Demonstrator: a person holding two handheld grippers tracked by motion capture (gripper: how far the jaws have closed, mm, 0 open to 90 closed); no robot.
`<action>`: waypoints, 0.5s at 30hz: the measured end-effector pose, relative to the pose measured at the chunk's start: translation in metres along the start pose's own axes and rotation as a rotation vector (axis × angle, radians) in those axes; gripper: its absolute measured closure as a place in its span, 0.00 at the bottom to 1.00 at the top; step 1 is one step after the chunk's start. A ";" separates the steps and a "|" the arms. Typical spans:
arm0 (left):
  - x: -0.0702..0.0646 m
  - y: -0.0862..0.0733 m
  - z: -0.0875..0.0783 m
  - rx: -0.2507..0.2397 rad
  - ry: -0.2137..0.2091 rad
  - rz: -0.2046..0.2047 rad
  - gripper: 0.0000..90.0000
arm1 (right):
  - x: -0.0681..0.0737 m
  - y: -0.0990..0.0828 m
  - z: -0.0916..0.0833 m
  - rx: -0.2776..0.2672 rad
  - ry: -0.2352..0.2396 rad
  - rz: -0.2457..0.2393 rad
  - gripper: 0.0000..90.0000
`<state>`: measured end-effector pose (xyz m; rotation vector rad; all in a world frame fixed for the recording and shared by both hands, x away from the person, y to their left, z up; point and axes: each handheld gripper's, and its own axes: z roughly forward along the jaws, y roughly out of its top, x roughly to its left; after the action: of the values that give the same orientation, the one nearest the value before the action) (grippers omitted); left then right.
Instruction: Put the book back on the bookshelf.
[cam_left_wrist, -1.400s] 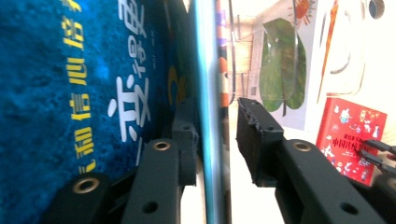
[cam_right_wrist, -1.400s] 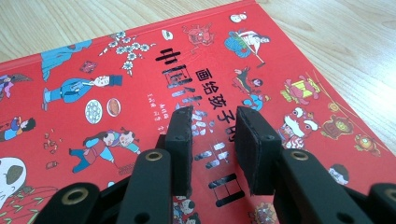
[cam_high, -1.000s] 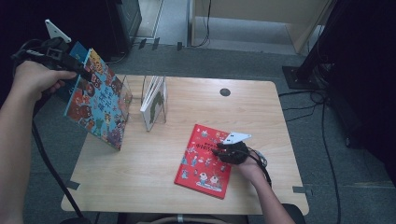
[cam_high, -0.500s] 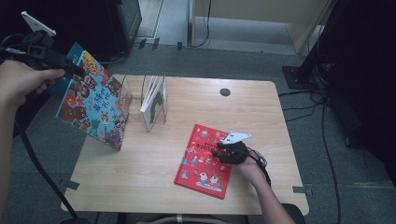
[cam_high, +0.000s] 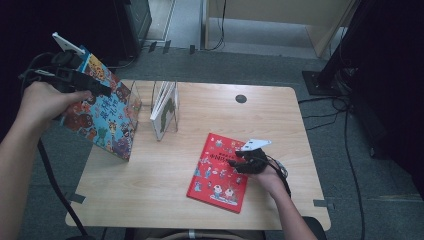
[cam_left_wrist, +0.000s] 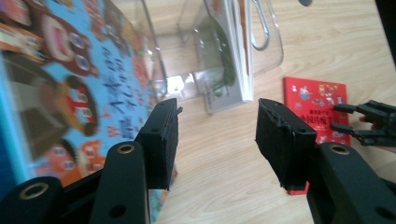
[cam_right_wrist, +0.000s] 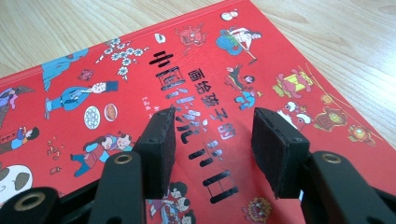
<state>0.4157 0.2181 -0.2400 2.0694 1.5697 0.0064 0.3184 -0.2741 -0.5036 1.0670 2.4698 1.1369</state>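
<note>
High view, from left to right: the left gripper (cam_high: 92, 90) is seen raised above the table's left edge, carried by a hand (cam_high: 42, 102) that comes in from the lower left. A blue picture book (cam_high: 107, 120) is seen just beside it, standing steeply tilted with its lower edge on the wooden table (cam_high: 280, 115) and its upper part leaning out past the table's left side. In the left gripper view the jaws are seen spread apart with nothing between them; their opening has just been widened, and the blue cover is seen close along the outer side of one jaw, though contact cannot be judged there. Whether the book is leaned against the clear holder cannot be told.

Further right, a clear plastic book stand (cam_high: 165, 112) is placed upright near the table's far left part, with a thin pale book (cam_high: 162, 102) kept on edge inside it.

Right of the middle, a red picture book (cam_high: 217, 172) is laid flat on the table, cover up, its lower corner near the front edge. The right gripper (cam_high: 235, 162) is held low over the red cover's right half, carried by a hand (cam_high: 267, 172) from the lower right. In the right gripper view its jaws are seen parted above the printed title, nothing gripped between them; they have just been opened wider.
</note>
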 end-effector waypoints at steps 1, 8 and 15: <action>-0.002 -0.002 0.004 0.005 0.002 0.011 0.55 | -0.001 0.000 0.000 0.003 0.000 -0.001 0.56; -0.009 -0.015 0.021 0.007 -0.005 0.036 0.54 | -0.002 0.000 -0.003 0.005 -0.005 0.011 0.56; -0.015 -0.029 0.035 0.007 -0.013 0.056 0.53 | -0.002 -0.001 -0.002 0.016 -0.003 0.010 0.56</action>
<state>0.3959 0.1951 -0.2770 2.1140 1.5057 0.0069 0.3185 -0.2774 -0.5028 1.0861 2.4783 1.1188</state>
